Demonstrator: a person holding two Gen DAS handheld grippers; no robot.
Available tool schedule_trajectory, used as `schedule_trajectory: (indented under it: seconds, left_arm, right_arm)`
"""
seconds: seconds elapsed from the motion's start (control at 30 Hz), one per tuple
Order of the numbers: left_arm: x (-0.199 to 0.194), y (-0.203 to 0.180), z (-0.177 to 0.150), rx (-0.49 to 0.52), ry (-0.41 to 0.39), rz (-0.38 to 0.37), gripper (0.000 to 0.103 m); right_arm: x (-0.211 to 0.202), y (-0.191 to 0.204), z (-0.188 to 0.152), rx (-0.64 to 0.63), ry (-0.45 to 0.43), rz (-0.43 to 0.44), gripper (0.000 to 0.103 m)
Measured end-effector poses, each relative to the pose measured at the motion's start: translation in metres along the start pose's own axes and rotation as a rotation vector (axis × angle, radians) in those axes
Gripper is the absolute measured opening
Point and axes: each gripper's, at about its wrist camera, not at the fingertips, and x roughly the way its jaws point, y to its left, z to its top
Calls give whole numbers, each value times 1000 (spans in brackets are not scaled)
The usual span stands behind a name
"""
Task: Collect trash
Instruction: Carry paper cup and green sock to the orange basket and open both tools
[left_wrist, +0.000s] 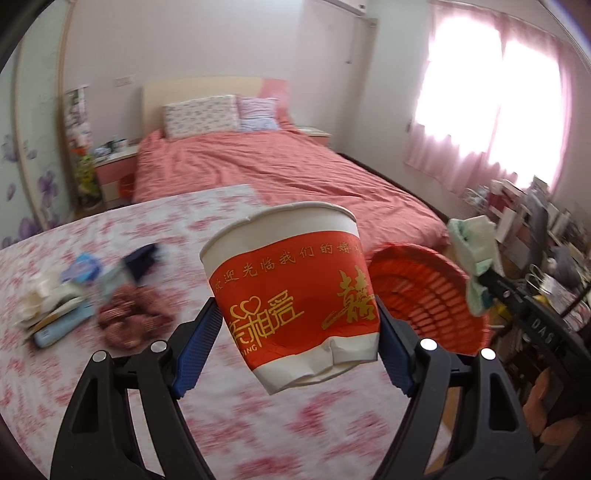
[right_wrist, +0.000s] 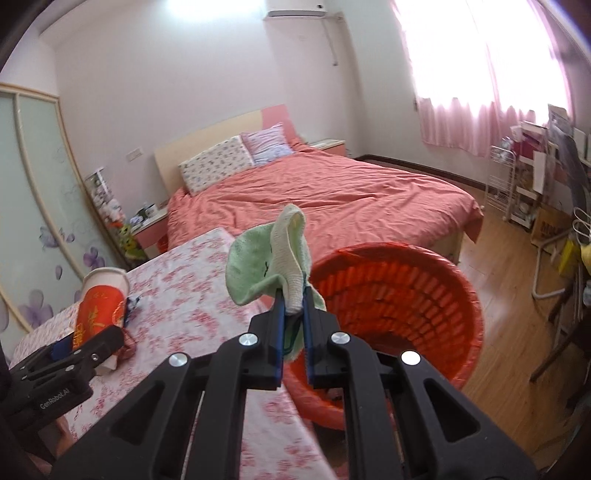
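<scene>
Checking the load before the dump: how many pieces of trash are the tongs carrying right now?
2: a crumpled paper cup in the left tongs, and a green cloth in the right tongs, near the red basket.

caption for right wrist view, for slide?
Right gripper clamps a green cloth near the red basket; left gripper holds a paper cup.

A worktop draped in a pink floral cloth carries a blurred heap of wrappers and paper scraps and a crumpled reddish cloth, left of the left hand-held gripper.
</scene>
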Motion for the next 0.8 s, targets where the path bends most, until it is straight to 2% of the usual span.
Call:
schedule_trajectory:
  seconds: [0.3,0.53,0.6,0.63,0.67,0.73,0.8]
  left_arm:
    - [45,-73,10,118,29,-135,78]
    - [79,-105,14,156,82,-185,79]
    - [87,-110,12,161,103,-172,80]
    - [92,-110,10,159,119,-165,81]
    - [96,-109,9,153,133,-160,84]
    - [101,-101,6,131,154,-144,87]
    - [103,-97,5,117,167,-131,87]
  right_arm:
    - [5,-53,12,93,-17,-23,10]
    - [20,-86,19,170,-17,-27,11]
    - [27,-95,21,186,-10,-16,17]
    - [32,-99,21,201,-6,-21,22]
    - [33,-100,20,208,-3,-23,32]
    - [40,-103,18,219,12,-19,37]
    - [44,-103,14,212,24,-30,38]
